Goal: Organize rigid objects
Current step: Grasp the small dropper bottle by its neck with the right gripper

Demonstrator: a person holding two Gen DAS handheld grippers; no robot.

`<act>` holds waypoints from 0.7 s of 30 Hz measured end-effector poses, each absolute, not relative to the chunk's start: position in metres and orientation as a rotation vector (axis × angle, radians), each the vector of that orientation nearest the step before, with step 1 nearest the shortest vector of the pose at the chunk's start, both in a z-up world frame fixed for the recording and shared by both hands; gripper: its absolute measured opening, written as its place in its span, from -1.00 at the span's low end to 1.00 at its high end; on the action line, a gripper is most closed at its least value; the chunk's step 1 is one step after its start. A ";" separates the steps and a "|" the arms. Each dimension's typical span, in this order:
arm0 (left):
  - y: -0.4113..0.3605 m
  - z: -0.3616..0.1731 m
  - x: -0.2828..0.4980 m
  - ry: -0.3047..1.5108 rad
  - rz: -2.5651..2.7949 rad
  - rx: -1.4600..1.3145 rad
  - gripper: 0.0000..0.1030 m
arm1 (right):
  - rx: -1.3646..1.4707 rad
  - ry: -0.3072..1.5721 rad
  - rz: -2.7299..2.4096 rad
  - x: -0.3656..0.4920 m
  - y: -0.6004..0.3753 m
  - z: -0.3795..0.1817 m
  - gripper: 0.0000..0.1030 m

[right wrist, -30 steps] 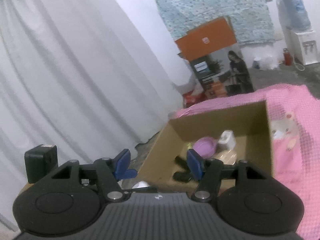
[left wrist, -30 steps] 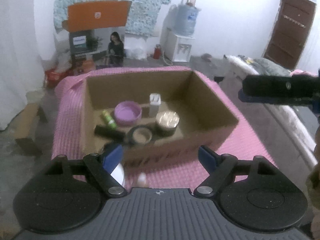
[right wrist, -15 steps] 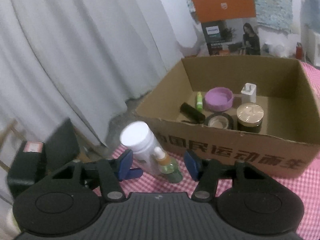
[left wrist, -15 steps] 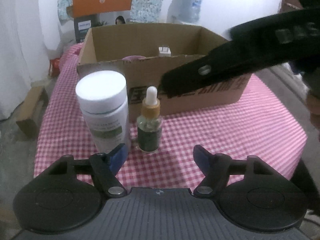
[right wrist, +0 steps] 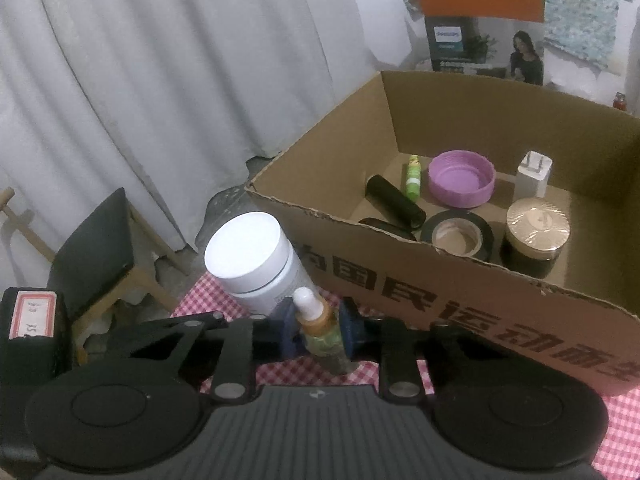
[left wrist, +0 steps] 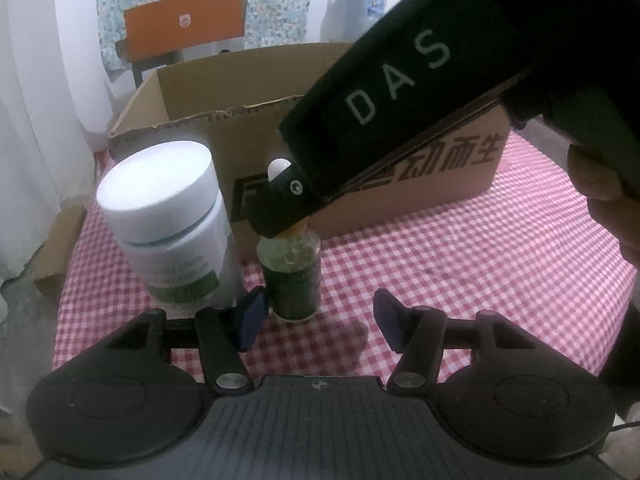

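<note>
A small green dropper bottle (right wrist: pixel 322 336) with a white bulb and amber collar stands on the checked cloth in front of the cardboard box (right wrist: pixel 480 308). My right gripper (right wrist: pixel 317 334) is closing on it, a blue pad against each side of its shoulder. In the left wrist view that gripper's black body covers the top of the dropper bottle (left wrist: pixel 294 280). A white-lidded jar (left wrist: pixel 160 200) stands just left of the bottle. My left gripper (left wrist: pixel 320 320) sits low before both; its jaws are closing, the bottle just ahead of the left fingertip and untouched.
Inside the box lie a purple lid (right wrist: pixel 462 178), a white charger (right wrist: pixel 534 174), a black tape roll (right wrist: pixel 458 236), a gold-topped jar (right wrist: pixel 536 228), a black cylinder (right wrist: pixel 394 200) and a green tube (right wrist: pixel 413 174). A chair (right wrist: pixel 92 248) and a white curtain stand to the left.
Both grippers came down from above the box to the cloth in front of it. The right jaws closed onto the dropper bottle. The left jaws narrowed.
</note>
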State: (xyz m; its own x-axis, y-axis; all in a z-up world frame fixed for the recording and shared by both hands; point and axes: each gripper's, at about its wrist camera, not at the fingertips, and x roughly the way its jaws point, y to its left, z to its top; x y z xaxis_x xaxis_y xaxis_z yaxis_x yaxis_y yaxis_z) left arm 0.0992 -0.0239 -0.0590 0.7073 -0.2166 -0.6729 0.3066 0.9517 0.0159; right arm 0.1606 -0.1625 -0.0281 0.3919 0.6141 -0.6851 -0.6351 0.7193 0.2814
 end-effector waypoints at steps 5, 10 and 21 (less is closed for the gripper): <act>-0.027 -0.059 0.098 0.728 -0.341 0.124 0.10 | -0.009 0.881 0.771 0.160 -0.170 -0.026 -0.54; -0.038 -0.059 0.092 0.726 -0.422 0.139 0.10 | 0.022 0.907 0.730 0.155 -0.190 -0.025 -0.54; -0.055 -0.059 0.088 0.722 -0.446 0.204 0.11 | 0.032 0.902 0.684 0.140 -0.214 -0.021 -0.53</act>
State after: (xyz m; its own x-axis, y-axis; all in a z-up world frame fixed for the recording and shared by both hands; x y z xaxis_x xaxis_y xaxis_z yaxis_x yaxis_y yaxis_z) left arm 0.0883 -0.0548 -0.0587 0.6620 -0.3224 -0.6766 0.4606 0.8872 0.0279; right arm 0.1404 -0.2138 -0.0213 0.4246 0.5599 -0.7115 -0.5339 0.7895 0.3027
